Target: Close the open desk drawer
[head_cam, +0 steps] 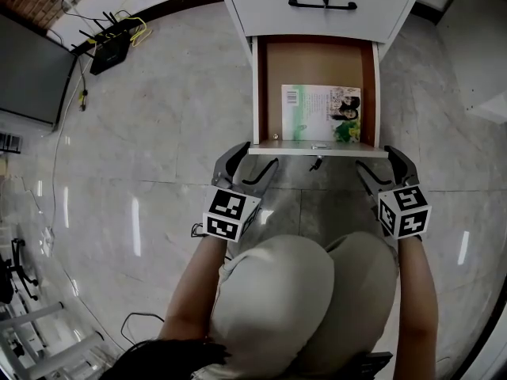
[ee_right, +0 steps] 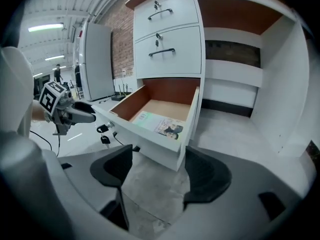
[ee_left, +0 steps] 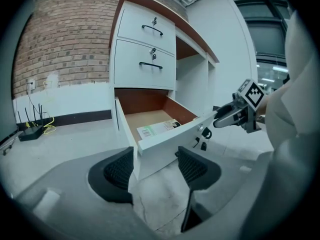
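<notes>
Scene: seen from a head camera looking steeply down, a person crouches in front of a white desk (ee_left: 200, 59) on a pale marble-patterned floor (head_cam: 158, 133); the knees (head_cam: 301, 307), in light trousers, fill the lower middle of the head view.
Task object: the bottom drawer (head_cam: 256, 93) of the desk is pulled well out toward the person; its inside is brown and its front panel is white.
Drawer contents: a magazine (head_cam: 321, 113) with a pale green cover lies flat on the drawer floor, toward the front and right.
Keys: a small bunch of keys (head_cam: 315, 163) hangs from the lock in the middle of the drawer front.
Left gripper: the left gripper (head_cam: 252, 161) is at the left front corner of the drawer; its jaws stand wide apart; in its own view that corner shows between the two ribbed pads, with neither pad seen pressing on it; it holds nothing.
Right gripper: the right gripper (head_cam: 379, 161) is at the right front corner of the drawer; its jaws are also wide apart, with the corner just ahead of the gap between them; it holds nothing.
Above: two upper drawers (ee_left: 145, 46) with black handles are closed.
Surroundings: a black router (head_cam: 111, 50) with yellow cables sits on the floor by a brick wall (ee_left: 65, 44), well to the left of the desk.
</notes>
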Demonstrator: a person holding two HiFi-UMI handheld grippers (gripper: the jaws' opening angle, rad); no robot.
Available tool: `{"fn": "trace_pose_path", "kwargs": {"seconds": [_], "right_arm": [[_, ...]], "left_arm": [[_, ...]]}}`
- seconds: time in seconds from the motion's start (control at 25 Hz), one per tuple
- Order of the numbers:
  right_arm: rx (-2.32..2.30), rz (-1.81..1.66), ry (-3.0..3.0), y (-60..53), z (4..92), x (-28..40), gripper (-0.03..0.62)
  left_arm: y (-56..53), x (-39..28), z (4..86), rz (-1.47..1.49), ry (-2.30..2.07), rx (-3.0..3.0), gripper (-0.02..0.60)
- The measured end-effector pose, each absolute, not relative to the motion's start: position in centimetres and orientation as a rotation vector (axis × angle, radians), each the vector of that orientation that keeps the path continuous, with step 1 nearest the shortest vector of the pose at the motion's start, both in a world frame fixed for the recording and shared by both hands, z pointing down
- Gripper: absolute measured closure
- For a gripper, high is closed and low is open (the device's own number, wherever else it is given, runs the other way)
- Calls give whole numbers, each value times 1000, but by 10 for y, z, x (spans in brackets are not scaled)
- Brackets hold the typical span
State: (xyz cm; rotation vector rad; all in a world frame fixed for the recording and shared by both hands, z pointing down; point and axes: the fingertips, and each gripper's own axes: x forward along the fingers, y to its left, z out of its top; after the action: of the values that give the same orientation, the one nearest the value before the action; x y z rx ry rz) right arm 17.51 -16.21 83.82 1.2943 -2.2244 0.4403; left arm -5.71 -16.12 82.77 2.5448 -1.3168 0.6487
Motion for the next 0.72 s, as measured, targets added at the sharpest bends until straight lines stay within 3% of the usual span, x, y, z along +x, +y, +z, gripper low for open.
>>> {"fn": "trace_pose_path", "kwargs": {"seconds": [0.72], "right_arm": [[1326, 488, -2186, -178, 849, 172, 286]], "left_arm": [[-175, -59, 830, 771, -1357, 2516, 313]]}}
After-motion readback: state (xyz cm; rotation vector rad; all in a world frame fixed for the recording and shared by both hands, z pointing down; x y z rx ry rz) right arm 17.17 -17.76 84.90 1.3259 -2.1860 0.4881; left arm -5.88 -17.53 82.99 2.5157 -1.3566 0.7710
